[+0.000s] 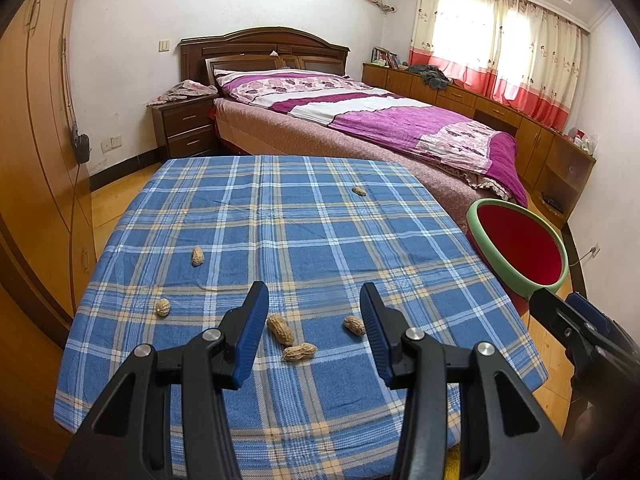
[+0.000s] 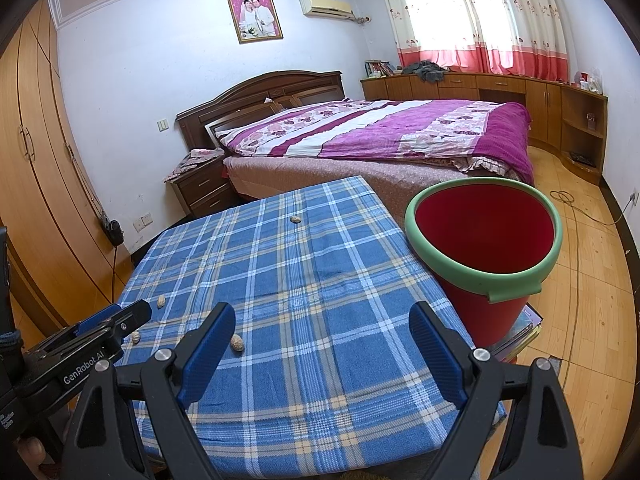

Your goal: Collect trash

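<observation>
Six peanuts (image 1: 280, 329) lie scattered on the plaid tablecloth (image 1: 304, 240). Left gripper (image 1: 314, 304) hovers above the nearest pair, jaws part-spread, empty. Right gripper (image 2: 322, 322) spread wide, empty. Risk: closing over two touching shells may flick one off; the bucket (image 2: 484, 240) stands beside the table.

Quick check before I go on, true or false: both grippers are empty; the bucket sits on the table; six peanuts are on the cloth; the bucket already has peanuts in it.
1. Both grippers are empty. True: left gripper and right gripper stand open, holding nothing.
2. The bucket sits on the table. False: it stands beside the table, off its right edge.
3. Six peanuts lie on the cloth. True, one far, five near.
4. The bucket holds peanuts. False: what shows inside is bare.
</observation>
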Available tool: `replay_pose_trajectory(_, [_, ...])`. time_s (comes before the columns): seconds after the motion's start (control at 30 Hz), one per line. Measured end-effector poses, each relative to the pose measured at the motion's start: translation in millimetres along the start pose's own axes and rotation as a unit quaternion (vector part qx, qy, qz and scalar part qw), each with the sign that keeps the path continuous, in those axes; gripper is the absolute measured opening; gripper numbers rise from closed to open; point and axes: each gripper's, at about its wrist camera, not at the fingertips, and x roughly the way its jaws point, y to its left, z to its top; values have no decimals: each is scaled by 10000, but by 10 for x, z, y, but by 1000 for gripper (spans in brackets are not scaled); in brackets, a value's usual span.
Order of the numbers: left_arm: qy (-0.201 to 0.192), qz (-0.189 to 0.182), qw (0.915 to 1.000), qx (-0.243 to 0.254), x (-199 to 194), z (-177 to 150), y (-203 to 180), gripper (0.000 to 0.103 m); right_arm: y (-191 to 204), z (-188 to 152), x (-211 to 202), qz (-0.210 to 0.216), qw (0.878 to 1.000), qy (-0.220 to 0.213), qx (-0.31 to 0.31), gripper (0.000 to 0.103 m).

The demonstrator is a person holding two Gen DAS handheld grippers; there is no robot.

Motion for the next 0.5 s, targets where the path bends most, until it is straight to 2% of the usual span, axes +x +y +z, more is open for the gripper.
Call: replay_pose_trajectory(0.5, [4,49,10000,16,19,-3,33,48,3,-9,1,0,10000,18,4,90])
